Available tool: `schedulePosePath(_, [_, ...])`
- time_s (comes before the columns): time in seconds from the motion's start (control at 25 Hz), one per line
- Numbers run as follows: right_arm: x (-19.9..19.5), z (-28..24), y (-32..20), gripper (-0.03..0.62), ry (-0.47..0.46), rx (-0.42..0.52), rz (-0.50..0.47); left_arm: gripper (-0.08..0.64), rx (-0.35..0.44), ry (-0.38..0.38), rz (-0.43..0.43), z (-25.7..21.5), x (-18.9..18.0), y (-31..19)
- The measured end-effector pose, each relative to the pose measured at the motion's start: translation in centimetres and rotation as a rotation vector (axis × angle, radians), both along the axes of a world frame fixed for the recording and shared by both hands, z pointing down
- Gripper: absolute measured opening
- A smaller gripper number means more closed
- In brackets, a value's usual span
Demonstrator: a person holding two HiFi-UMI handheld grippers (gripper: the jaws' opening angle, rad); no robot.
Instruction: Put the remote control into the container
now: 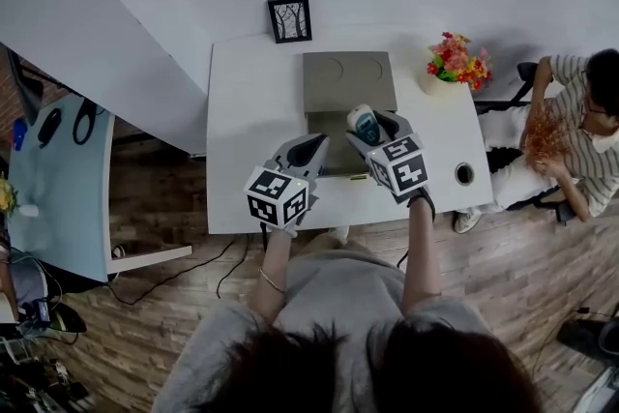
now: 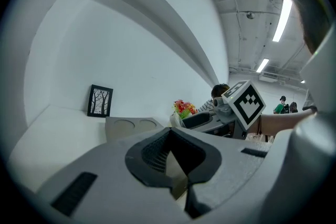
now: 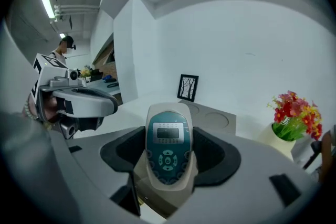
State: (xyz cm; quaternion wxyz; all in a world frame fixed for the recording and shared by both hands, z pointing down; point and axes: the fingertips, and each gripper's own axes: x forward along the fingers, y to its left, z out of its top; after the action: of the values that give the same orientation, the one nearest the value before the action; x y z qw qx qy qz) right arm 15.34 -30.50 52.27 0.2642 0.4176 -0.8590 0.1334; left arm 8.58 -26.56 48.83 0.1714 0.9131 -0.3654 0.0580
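A white remote control [image 1: 365, 124] with a teal face is clamped in my right gripper [image 1: 372, 123], held above the grey container [image 1: 334, 132] at the middle of the white table [image 1: 242, 131]. In the right gripper view the remote [image 3: 168, 149] stands between the dark pads, its screen and buttons facing the camera. The container's lid [image 1: 348, 80], with two round hollows, lies open toward the wall. My left gripper [image 1: 309, 148] hovers over the container's left side, shut with nothing in it. In the left gripper view its jaws meet.
A framed tree picture [image 1: 289, 18] leans on the wall behind the container. A flower pot [image 1: 453, 65] stands at the table's back right and a cable hole [image 1: 464, 173] is near its right front. A seated person [image 1: 580, 131] is at the right, a pale blue side table [image 1: 58, 189] at the left.
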Motion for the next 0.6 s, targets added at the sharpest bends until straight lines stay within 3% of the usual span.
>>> schedulePosePath(0.28, [-0.7, 3.0, -0.7, 0.284, 0.054, -0.083, -0.061, 0.003, -0.080, 0.008, 0.002, 2.7, 0.4, -0.5])
schedulePosePath(0.6, [-2.0, 6.3, -0.7, 0.284, 0.183, -0.167, -0.190, 0.003, -0.142, 0.038, -0.057, 4.2, 0.5, -1.3])
